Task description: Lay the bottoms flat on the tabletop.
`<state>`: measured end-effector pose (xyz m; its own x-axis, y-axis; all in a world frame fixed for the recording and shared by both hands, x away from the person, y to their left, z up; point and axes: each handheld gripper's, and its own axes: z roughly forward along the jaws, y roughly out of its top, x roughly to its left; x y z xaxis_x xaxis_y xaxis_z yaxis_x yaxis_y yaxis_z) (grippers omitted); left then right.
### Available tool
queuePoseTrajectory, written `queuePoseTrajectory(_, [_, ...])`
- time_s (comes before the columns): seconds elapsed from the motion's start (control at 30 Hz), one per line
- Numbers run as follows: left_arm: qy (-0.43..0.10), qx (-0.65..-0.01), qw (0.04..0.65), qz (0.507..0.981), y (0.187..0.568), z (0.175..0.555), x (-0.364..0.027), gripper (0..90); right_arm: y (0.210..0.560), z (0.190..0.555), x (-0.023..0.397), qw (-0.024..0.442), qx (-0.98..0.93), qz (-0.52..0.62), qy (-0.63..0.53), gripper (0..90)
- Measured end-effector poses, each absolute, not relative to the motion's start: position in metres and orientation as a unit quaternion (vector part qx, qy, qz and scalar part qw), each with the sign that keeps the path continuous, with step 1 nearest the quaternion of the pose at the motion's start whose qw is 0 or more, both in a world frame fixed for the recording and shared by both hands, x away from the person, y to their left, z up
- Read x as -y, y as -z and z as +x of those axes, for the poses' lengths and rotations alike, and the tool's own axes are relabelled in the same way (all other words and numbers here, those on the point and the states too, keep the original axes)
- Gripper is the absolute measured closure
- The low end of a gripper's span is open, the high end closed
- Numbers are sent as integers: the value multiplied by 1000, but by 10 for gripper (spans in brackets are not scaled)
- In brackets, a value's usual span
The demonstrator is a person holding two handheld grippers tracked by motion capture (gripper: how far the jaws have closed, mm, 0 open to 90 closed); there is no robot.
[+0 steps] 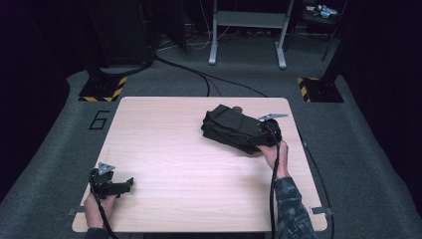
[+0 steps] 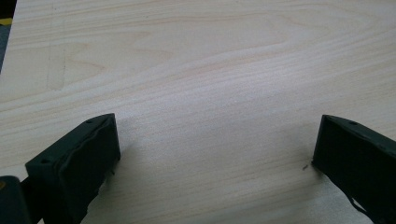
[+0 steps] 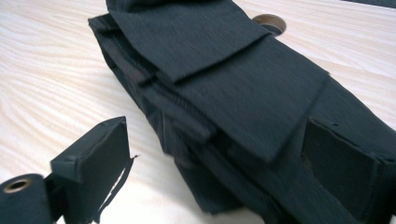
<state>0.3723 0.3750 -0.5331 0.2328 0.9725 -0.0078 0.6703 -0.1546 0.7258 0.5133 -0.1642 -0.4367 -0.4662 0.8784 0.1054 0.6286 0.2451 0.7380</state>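
A folded black garment (image 1: 233, 127) lies on the right half of the light wooden table (image 1: 169, 149). My right gripper (image 1: 263, 133) sits at its near right end. In the right gripper view the folded layers of the garment (image 3: 233, 88) reach in between the jaws of my right gripper (image 3: 215, 126). The left jaw stands off the cloth with bare table between, the right jaw lies against the fabric, and they are wide apart. My left gripper (image 1: 128, 183) rests near the table's front left corner, open over bare wood (image 2: 218, 119).
A round brown-rimmed hole (image 3: 268, 21) in the tabletop lies just behind the garment. Beyond the table are grey carpet, black cables (image 1: 199, 74), a grey desk frame (image 1: 247, 30) and two hazard-striped bases (image 1: 102, 89).
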Motion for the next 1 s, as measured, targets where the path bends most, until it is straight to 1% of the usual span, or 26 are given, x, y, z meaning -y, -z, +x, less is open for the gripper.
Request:
queuePoseTrajectory(0.1, [-242,-570,313,720,533,372,-375,1,440,526,153,167,-772,490,-368,126])
queuePoseTrajectory(0.37, [-242,-570,312,720,533,372,-375,1,449,549,128,158,-773,501,-356,202])
queuePoseTrajectory(0.4, [-242,-570,312,721,533,372,-375,1,451,552,126,158,-774,500,-354,224])
queuePoseTrajectory(0.43, [-241,-570,311,721,533,372,-375,1,453,554,123,163,-774,504,-346,266])
queuePoseTrajectory(0.53, [-242,-570,312,720,533,372,-375,1,463,562,119,156,-781,510,-326,353])
queuePoseTrajectory(0.6, [-241,-570,311,721,533,372,-375,1,470,564,118,146,-782,516,-318,430])
queuePoseTrajectory(0.63, [-241,-570,311,721,533,372,-375,1,473,565,117,146,-783,516,-314,483])
queuePoseTrajectory(0.73, [-241,-570,311,721,533,372,-375,1,481,565,113,155,-786,512,-311,594])
queuePoseTrajectory(0.9, [-240,-571,312,721,533,372,-375,1,482,564,110,162,-791,505,-307,707])
queuePoseTrajectory(1.0, [-241,-570,311,721,533,372,-375,1,482,562,109,163,-789,506,-308,719])
